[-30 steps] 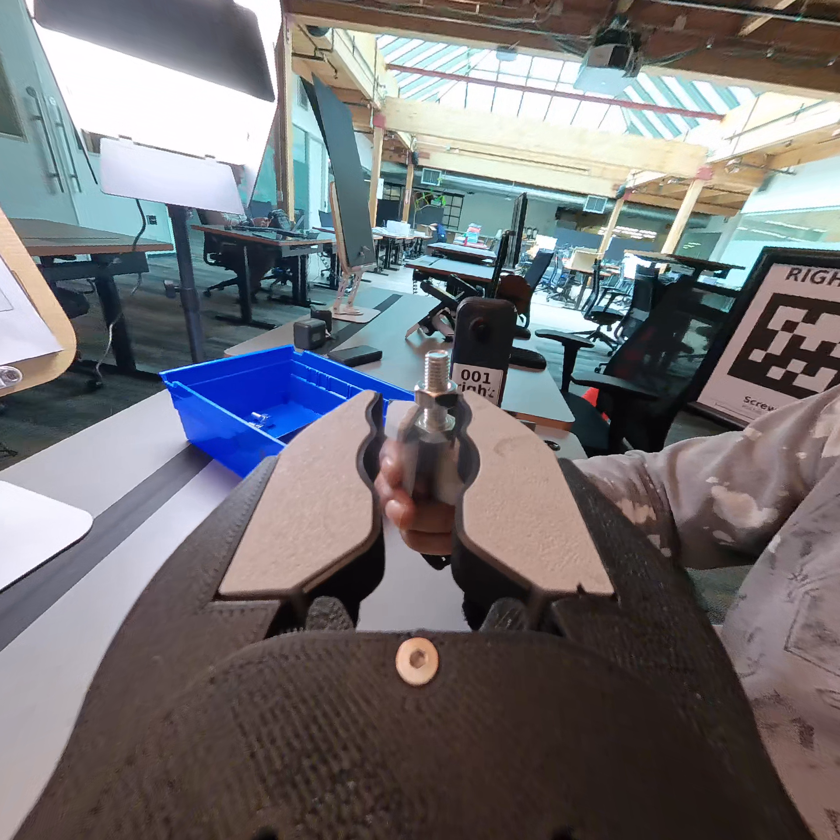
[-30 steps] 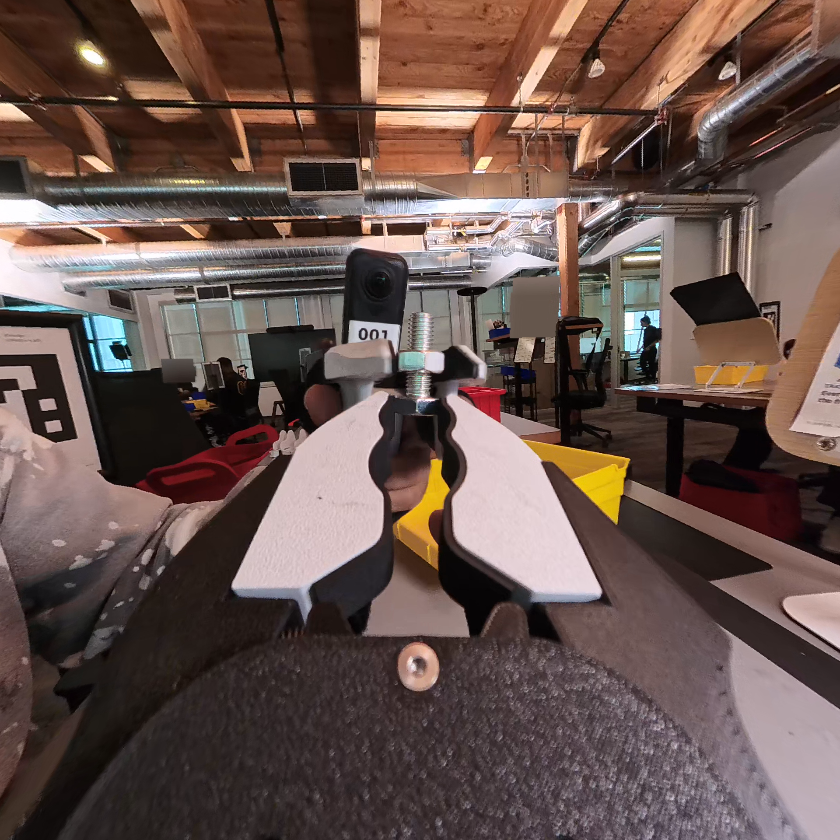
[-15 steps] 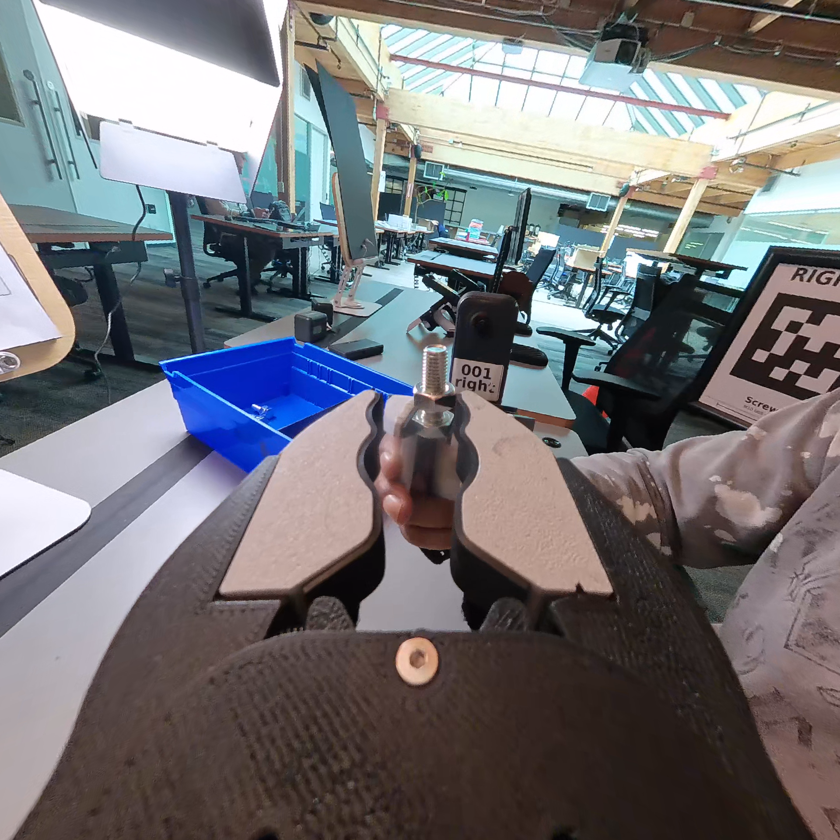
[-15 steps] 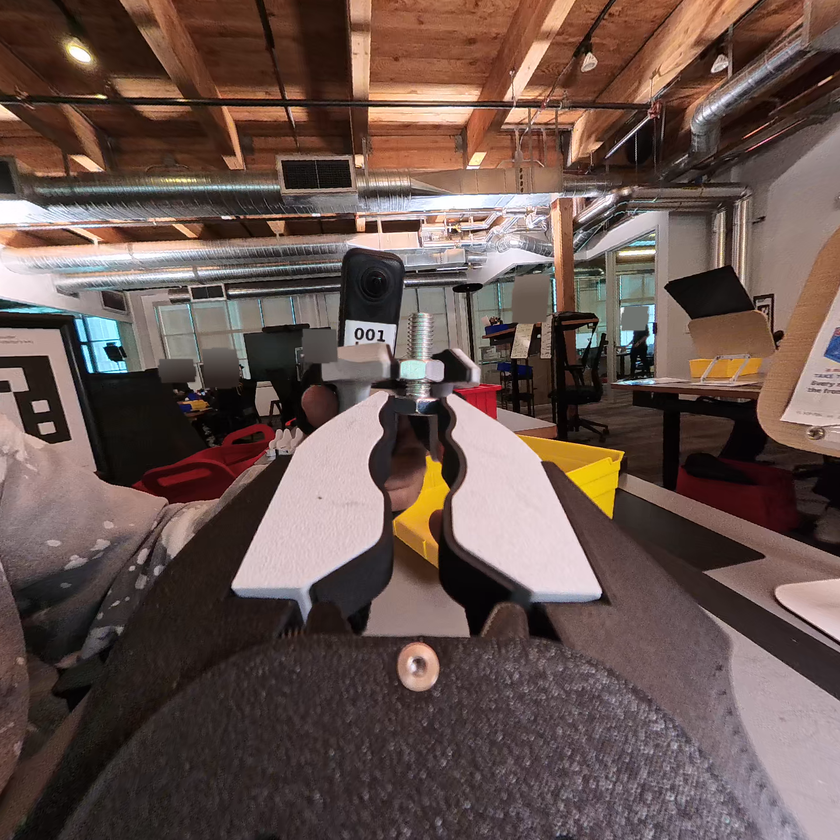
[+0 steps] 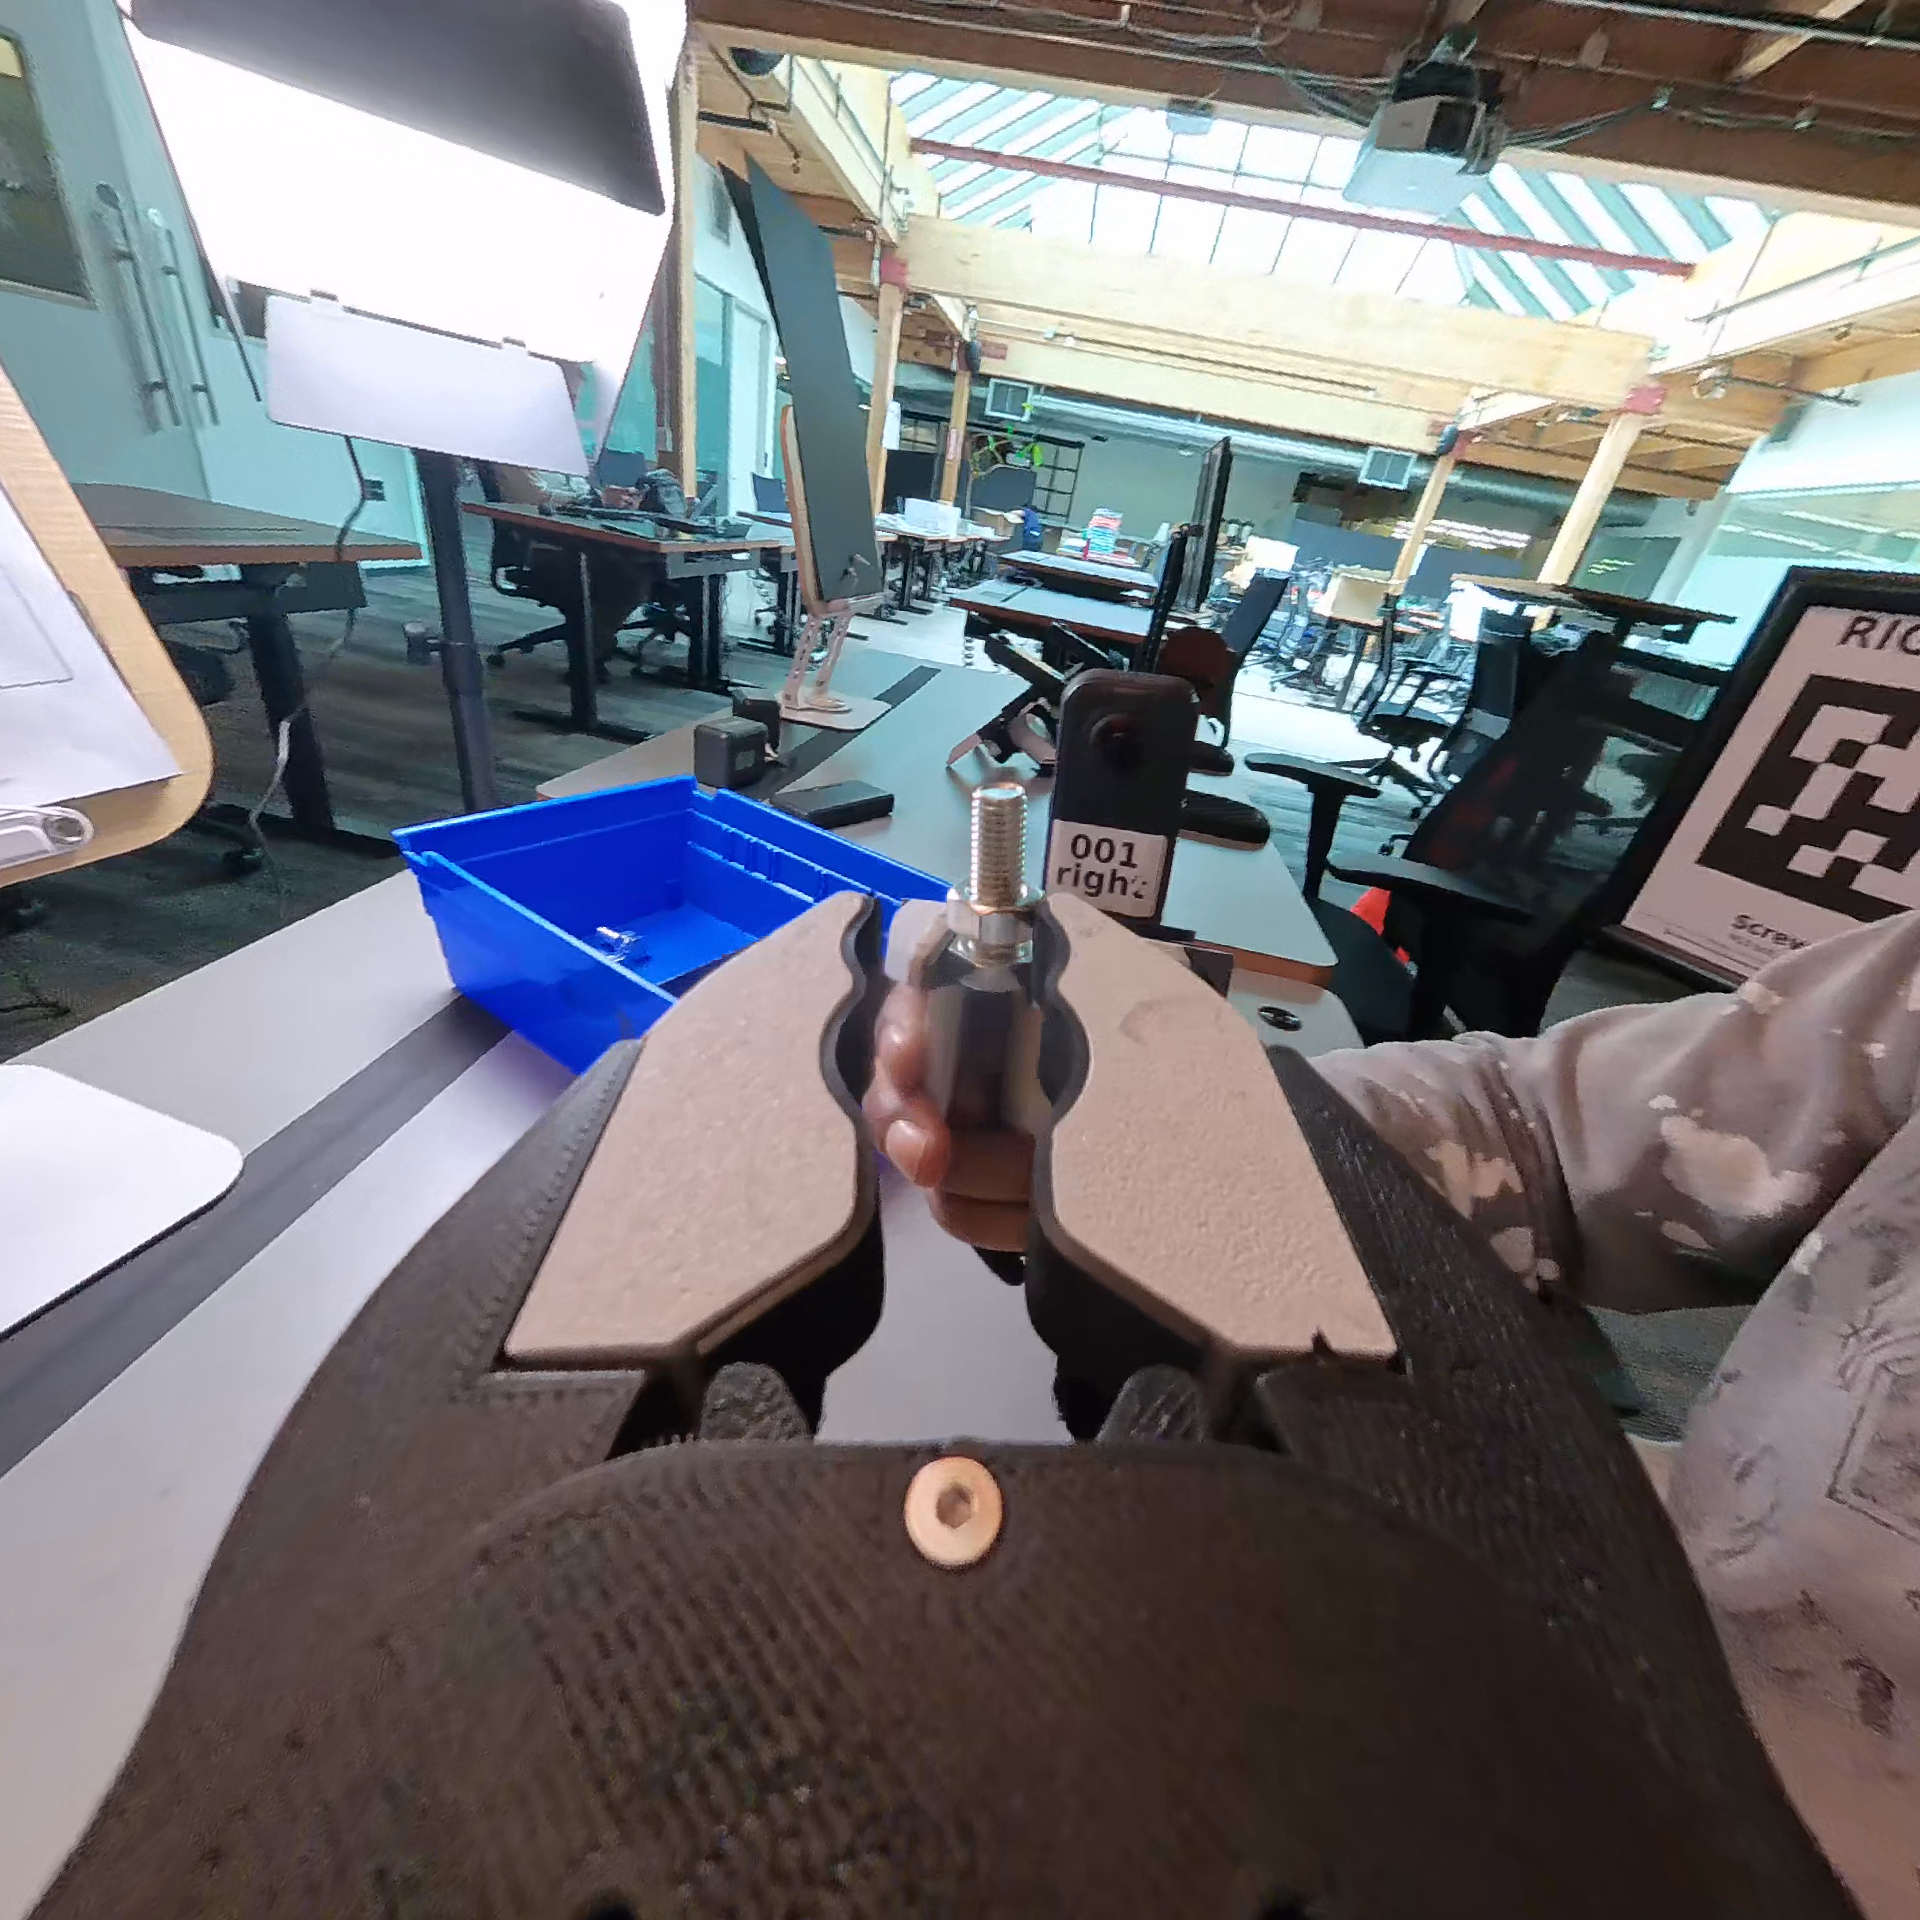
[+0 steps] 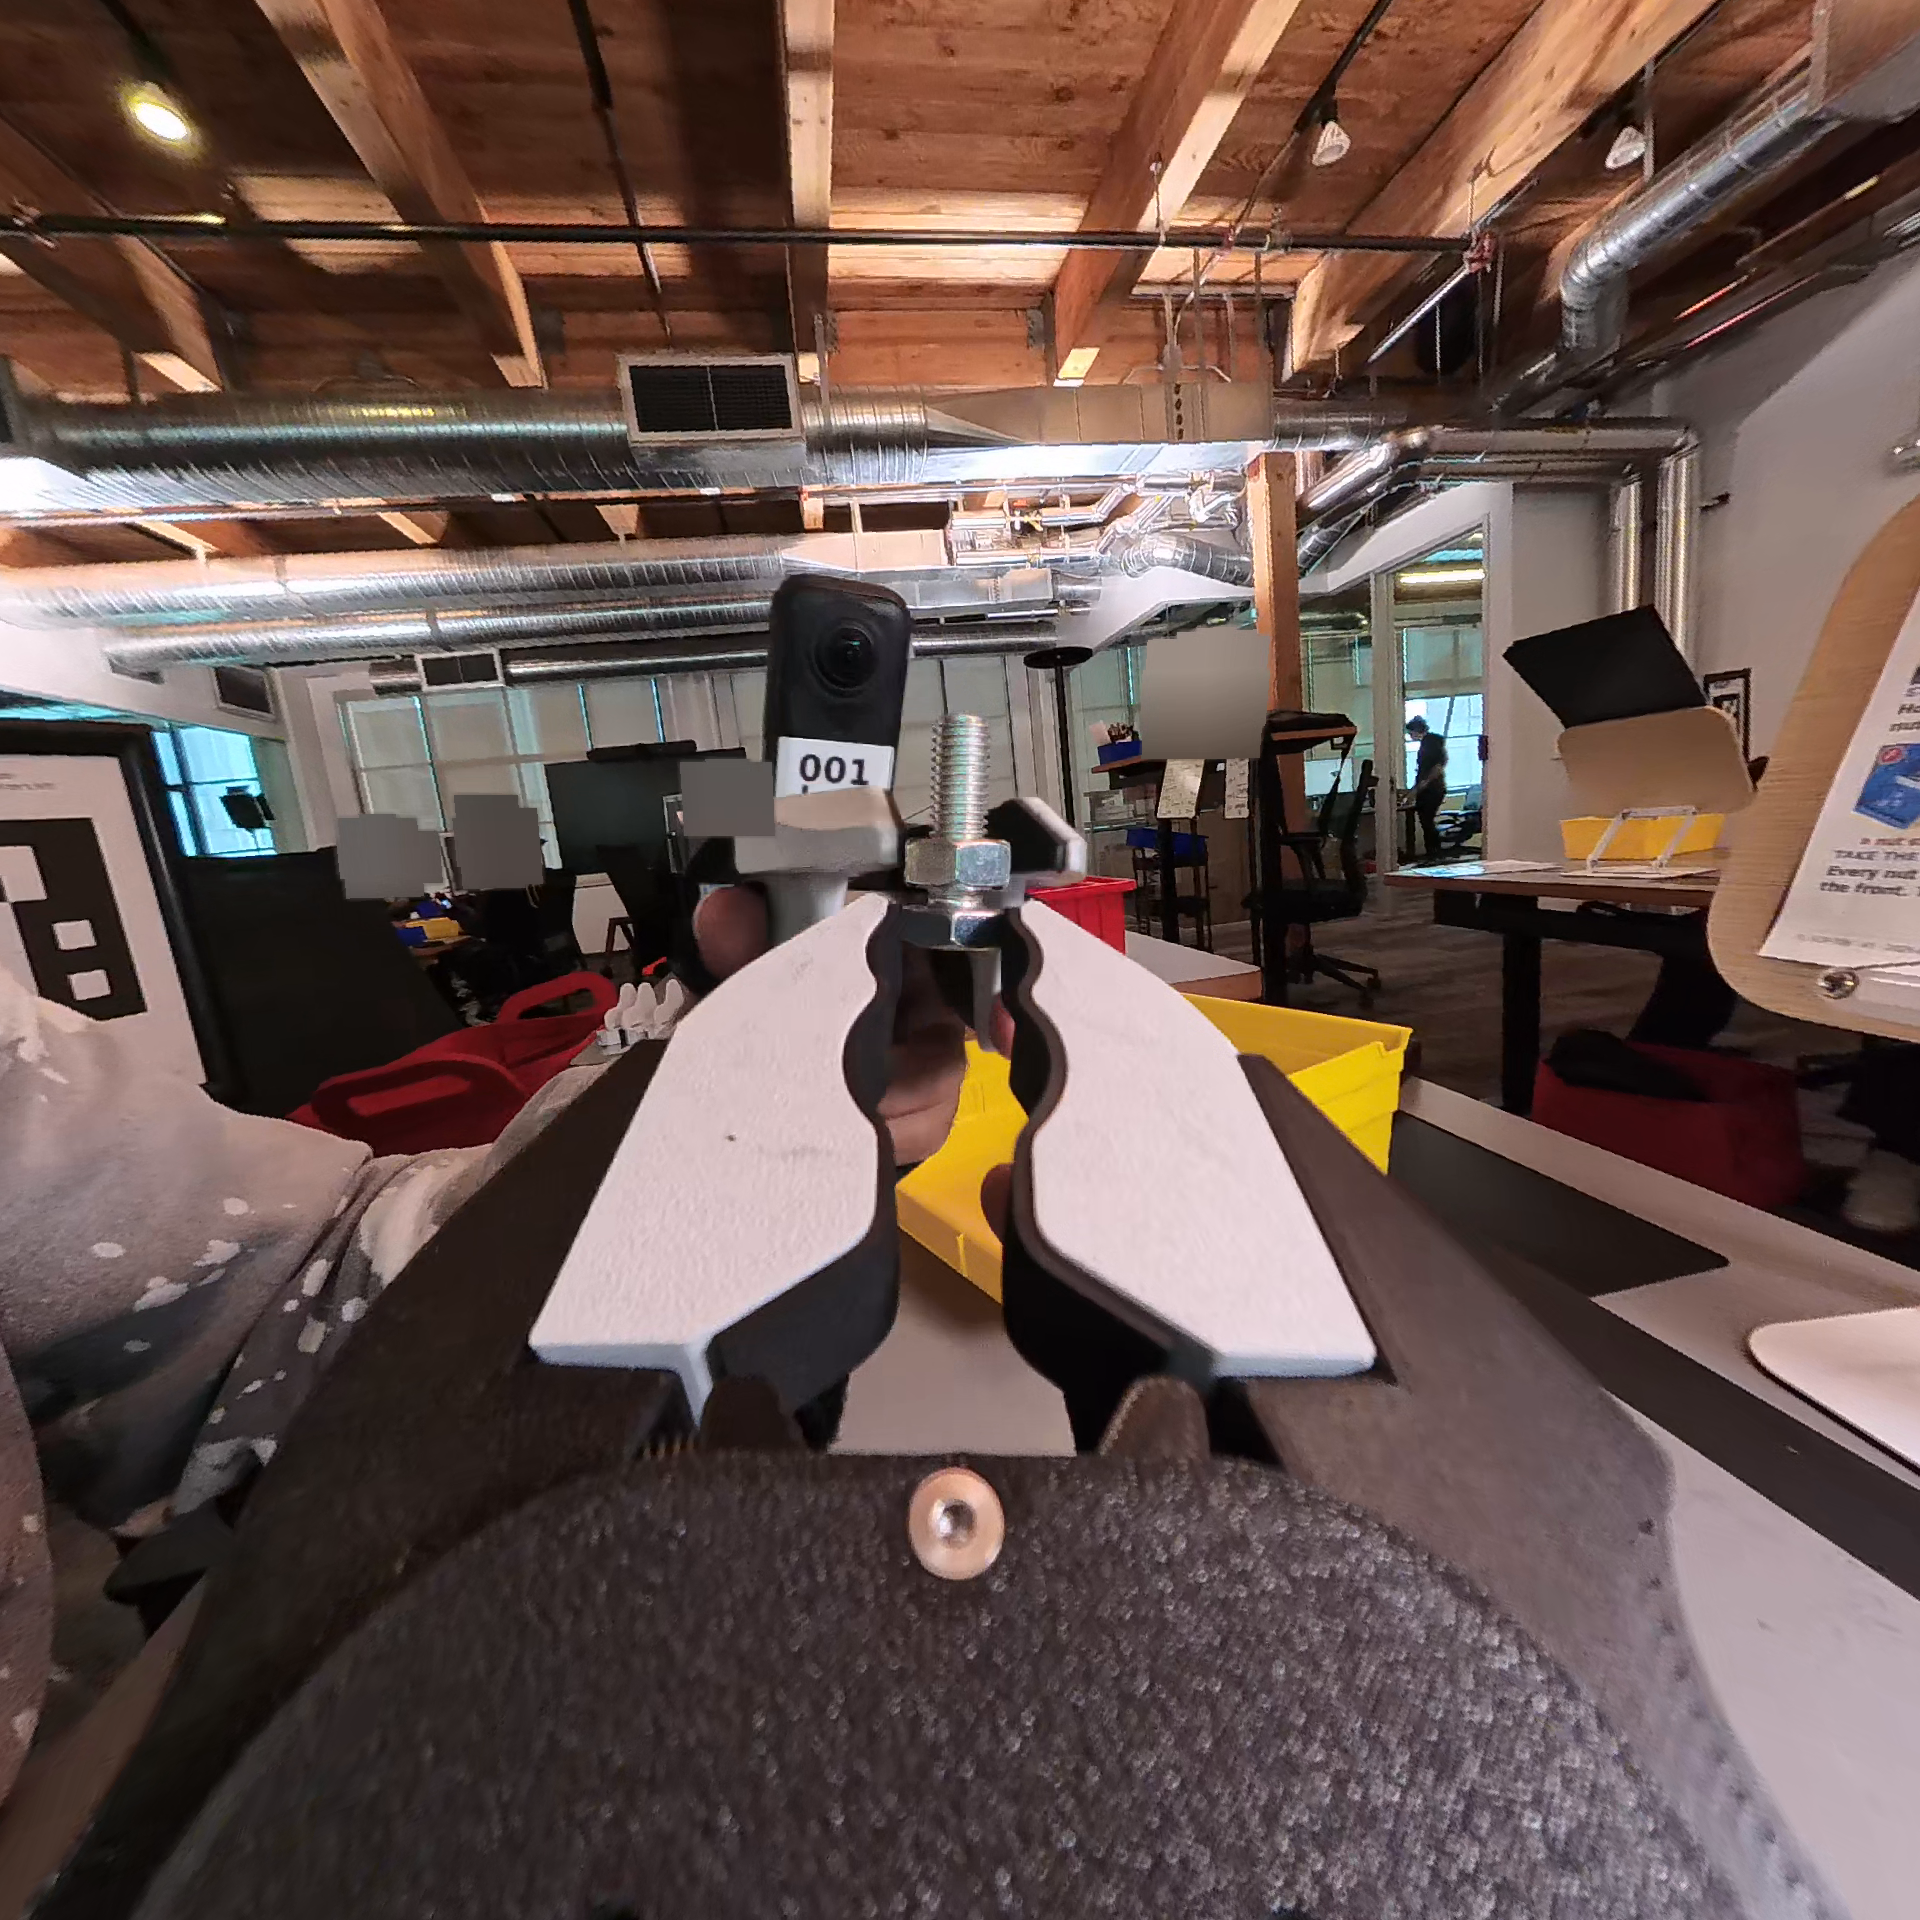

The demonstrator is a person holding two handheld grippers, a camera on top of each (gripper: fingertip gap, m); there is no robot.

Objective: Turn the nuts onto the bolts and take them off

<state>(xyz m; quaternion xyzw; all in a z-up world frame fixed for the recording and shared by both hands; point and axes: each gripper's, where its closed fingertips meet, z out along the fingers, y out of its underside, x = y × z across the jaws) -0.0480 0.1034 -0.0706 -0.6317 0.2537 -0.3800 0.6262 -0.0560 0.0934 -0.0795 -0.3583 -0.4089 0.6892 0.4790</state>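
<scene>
A silver bolt (image 6: 958,764) stands upright, thread end up, between both grippers above the table. A hex nut (image 6: 956,862) sits on its thread, close above the bolt head (image 6: 954,927). My right gripper (image 6: 956,920), with white pads, is shut on the bolt head. My left gripper (image 5: 961,925), with tan pads, is closed around the nut (image 5: 992,920); its grey fingertips (image 6: 821,836) flank the nut in the right wrist view. In the left wrist view the bolt thread (image 5: 997,842) rises above the nut, and the right gripper's dark tips (image 5: 977,1039) show below it.
A blue bin (image 5: 499,914) with a small metal part inside stands on the grey table (image 5: 260,1039) at left. A yellow bin (image 6: 1309,1060) stands behind the right gripper. A person's speckled sleeve (image 5: 1558,1122) is at right. A white pad (image 5: 94,1174) lies at the table's left. The grippers are tip to tip, or close to it.
The nut has moved down the thread toward the bolt head, and more bare thread shows above it. Both grippers stay closed and have shifted only slightly.
</scene>
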